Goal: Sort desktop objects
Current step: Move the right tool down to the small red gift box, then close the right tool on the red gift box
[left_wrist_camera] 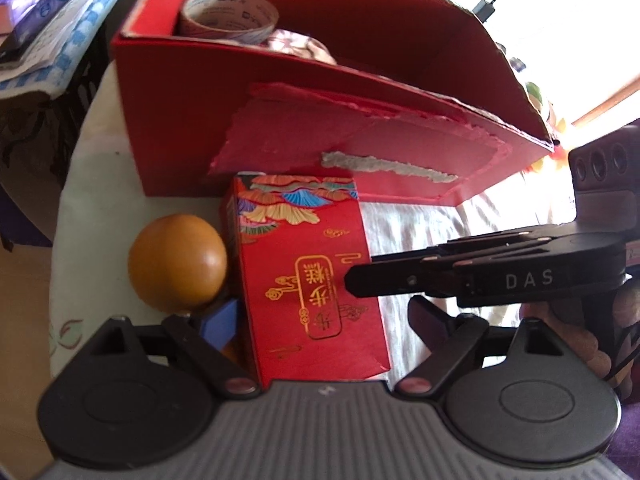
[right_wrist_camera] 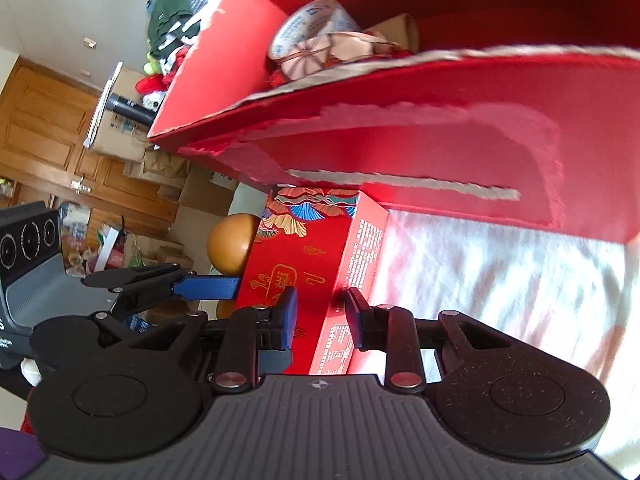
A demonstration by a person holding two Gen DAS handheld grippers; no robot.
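Observation:
A small red box with gold lettering (left_wrist_camera: 308, 280) (right_wrist_camera: 296, 256) lies on the white cloth in front of a large open red carton (left_wrist_camera: 180, 120) (right_wrist_camera: 440, 128). A brown ball (left_wrist_camera: 176, 260) (right_wrist_camera: 232, 240) rests against its left side. My left gripper (left_wrist_camera: 320, 308) is open and straddles the small box. Its blue left pad (left_wrist_camera: 222, 318) (right_wrist_camera: 208, 286) is against the box, while cloth shows beside the right finger. My right gripper (right_wrist_camera: 322, 308) (left_wrist_camera: 356, 280) reaches in from the right, jaws narrowly apart over the box's upper edge.
Inside the carton sit a roll of printed tape (left_wrist_camera: 228, 12) (right_wrist_camera: 312, 24) and a pink wrapped item (left_wrist_camera: 296, 44) (right_wrist_camera: 320, 56). White cloth (left_wrist_camera: 400, 232) (right_wrist_camera: 500, 280) covers the table to the right. Papers (left_wrist_camera: 60, 20) lie at far left; a wooden door (right_wrist_camera: 40, 128) and clutter stand beyond.

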